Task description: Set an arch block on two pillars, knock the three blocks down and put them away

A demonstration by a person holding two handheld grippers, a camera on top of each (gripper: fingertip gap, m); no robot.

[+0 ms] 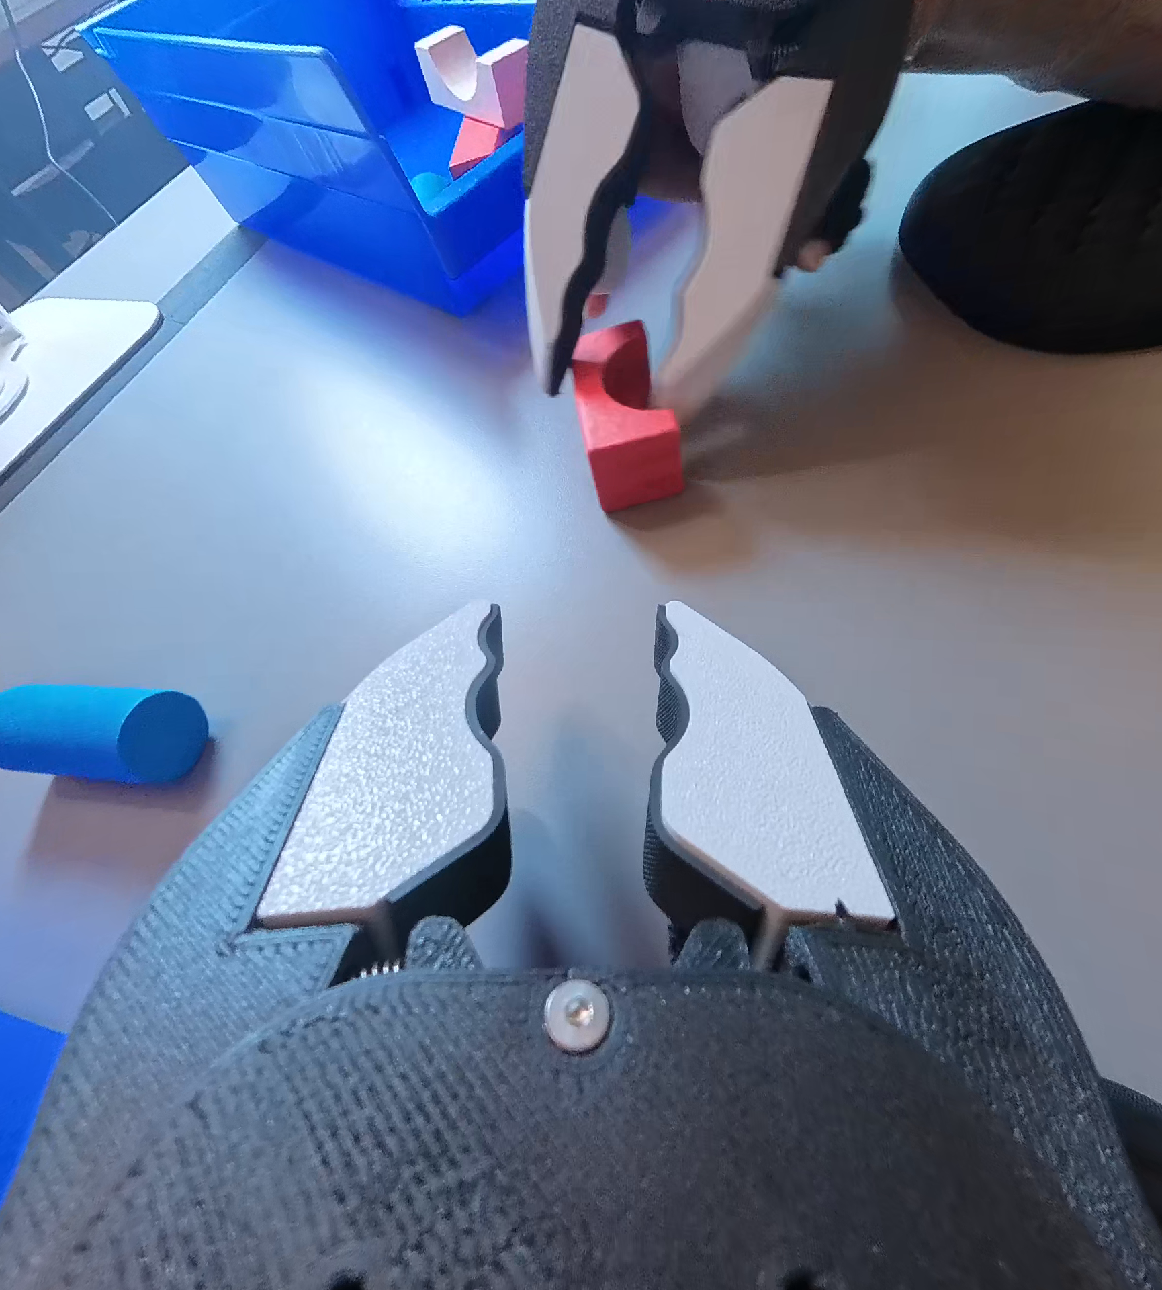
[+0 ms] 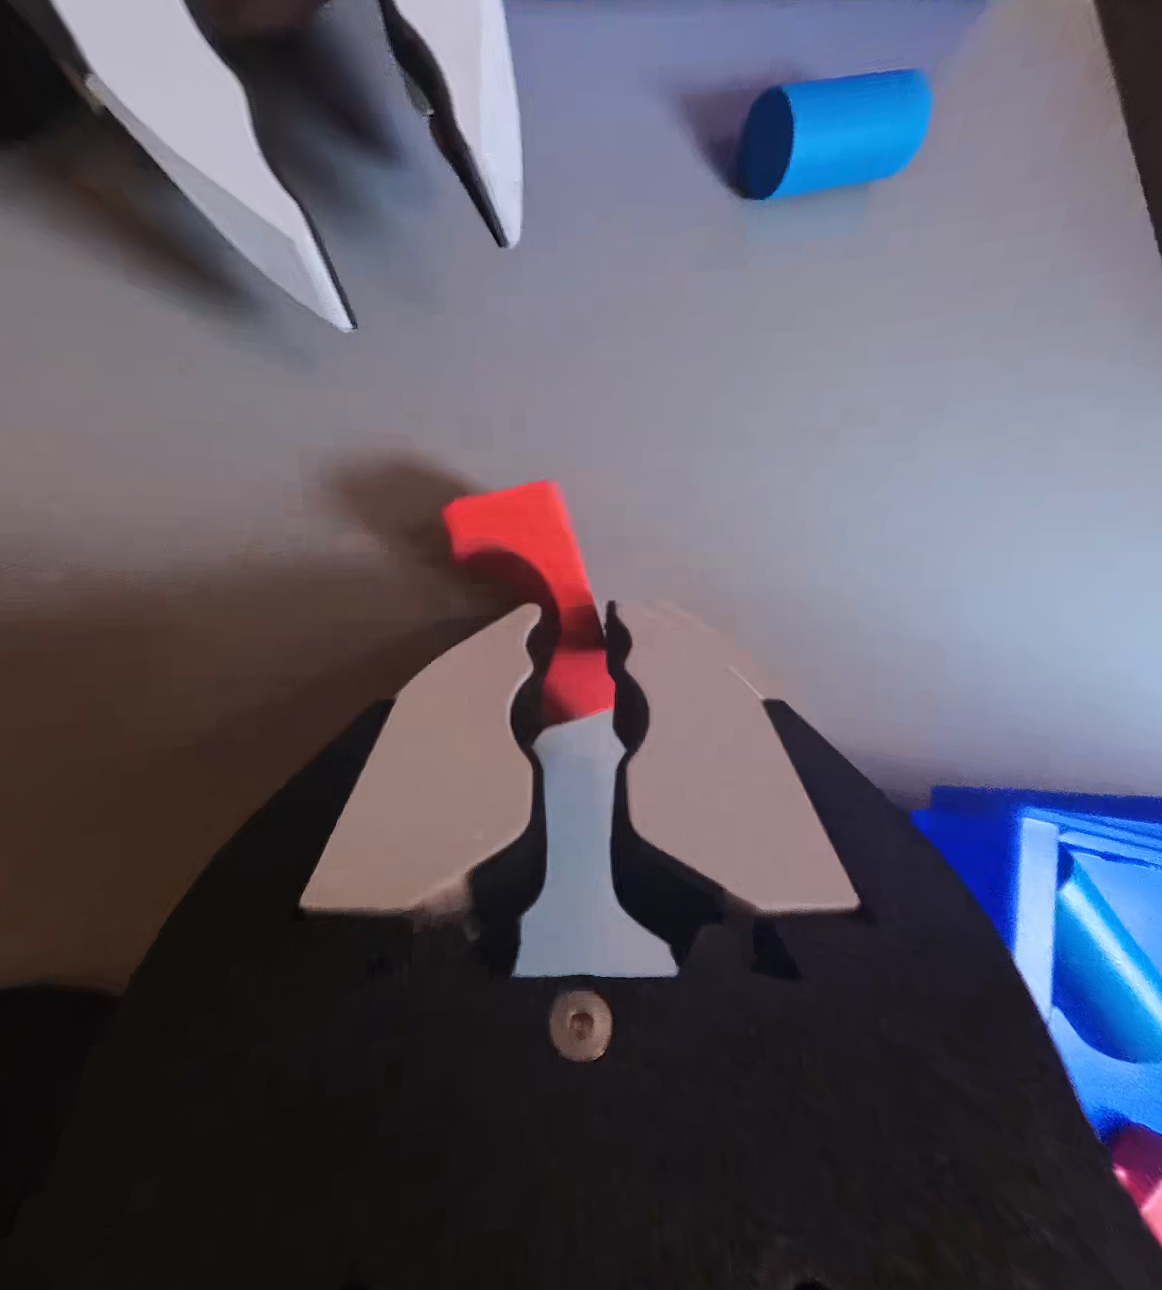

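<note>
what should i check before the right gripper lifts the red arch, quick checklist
1. Right gripper straddles the red arch block: ok, one finger on each side.
2. Jaws closed on it: cannot tell, motion blur.
3. Arch flat on the table: ok.
4. Left gripper clear of the arch: ok, open and empty.
5. Blue cylinder out of the way: ok, lying off to the side.
6. Blue bin has room: ok, though already holding blocks.
</note>
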